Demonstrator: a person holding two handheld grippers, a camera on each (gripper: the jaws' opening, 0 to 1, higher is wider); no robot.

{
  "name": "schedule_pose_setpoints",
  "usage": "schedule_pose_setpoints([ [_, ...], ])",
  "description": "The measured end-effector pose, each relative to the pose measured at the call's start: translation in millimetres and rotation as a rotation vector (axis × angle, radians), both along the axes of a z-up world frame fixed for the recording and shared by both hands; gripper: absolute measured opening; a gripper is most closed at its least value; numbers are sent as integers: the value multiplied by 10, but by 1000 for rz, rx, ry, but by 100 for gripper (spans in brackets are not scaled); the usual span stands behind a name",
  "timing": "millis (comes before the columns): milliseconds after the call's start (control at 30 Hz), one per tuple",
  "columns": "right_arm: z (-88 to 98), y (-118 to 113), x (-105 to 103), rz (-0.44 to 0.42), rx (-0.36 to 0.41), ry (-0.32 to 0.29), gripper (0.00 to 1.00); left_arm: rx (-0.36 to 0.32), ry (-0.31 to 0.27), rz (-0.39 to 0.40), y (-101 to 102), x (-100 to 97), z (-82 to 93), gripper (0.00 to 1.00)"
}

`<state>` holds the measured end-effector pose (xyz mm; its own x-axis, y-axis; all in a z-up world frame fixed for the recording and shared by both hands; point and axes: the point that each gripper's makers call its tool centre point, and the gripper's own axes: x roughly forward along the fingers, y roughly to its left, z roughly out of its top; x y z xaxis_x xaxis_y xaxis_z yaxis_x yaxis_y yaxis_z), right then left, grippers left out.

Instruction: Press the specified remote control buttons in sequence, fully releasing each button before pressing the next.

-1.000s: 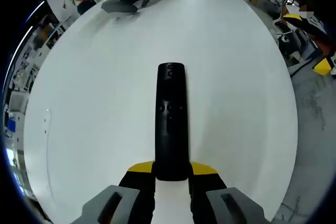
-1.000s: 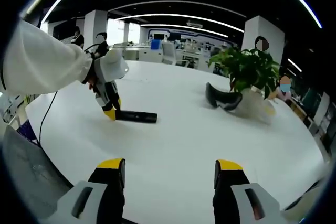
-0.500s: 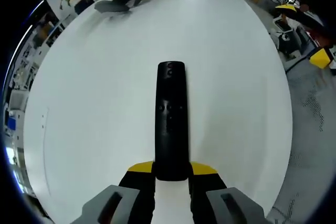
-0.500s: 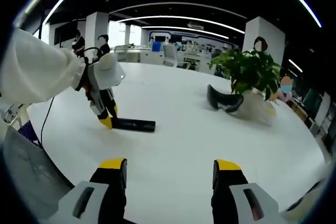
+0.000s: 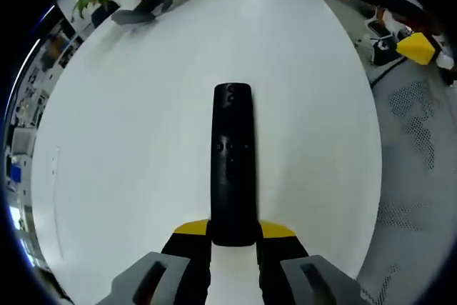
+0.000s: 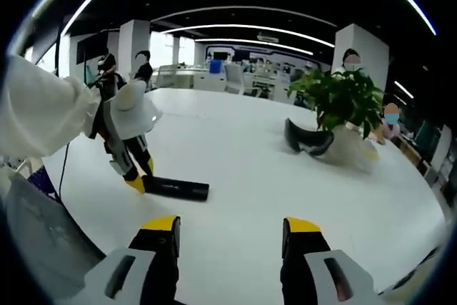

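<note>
Remote point(image 5: 232, 166) clamped by left tool point(image 5: 233, 231), long axis pointing straight ahead over tabletop point(image 5: 128, 148). Grip unchanged. Right tool point(image 6: 230, 225) open, empty.

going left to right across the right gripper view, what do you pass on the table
Left tongs → black remote control → dark headset → potted plant.

You have white table point(image 6: 235, 141) spanning frame centre. Potted plant point(image 6: 341, 98) upper right, dark headset point(image 6: 305, 138) just beside it. White pillars point(image 6: 360, 51) and desks behind, upper frame.
</note>
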<state>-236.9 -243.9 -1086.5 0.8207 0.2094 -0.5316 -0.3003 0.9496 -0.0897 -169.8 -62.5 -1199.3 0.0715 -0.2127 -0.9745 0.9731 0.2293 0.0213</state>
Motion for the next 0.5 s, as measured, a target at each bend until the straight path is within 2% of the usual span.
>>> schedule_pose_setpoints([
  [133, -19, 15, -14, 9, 10, 17, 47, -8, 1, -14, -7, -123, 2, 23],
  [367, -36, 40, -31, 21, 34, 36, 42, -21, -4, -17, -12, -315, 3, 23],
  [500, -57, 105, -63, 50, 51, 61, 32, -33, -7, -8, -15, -410, 6, 23],
])
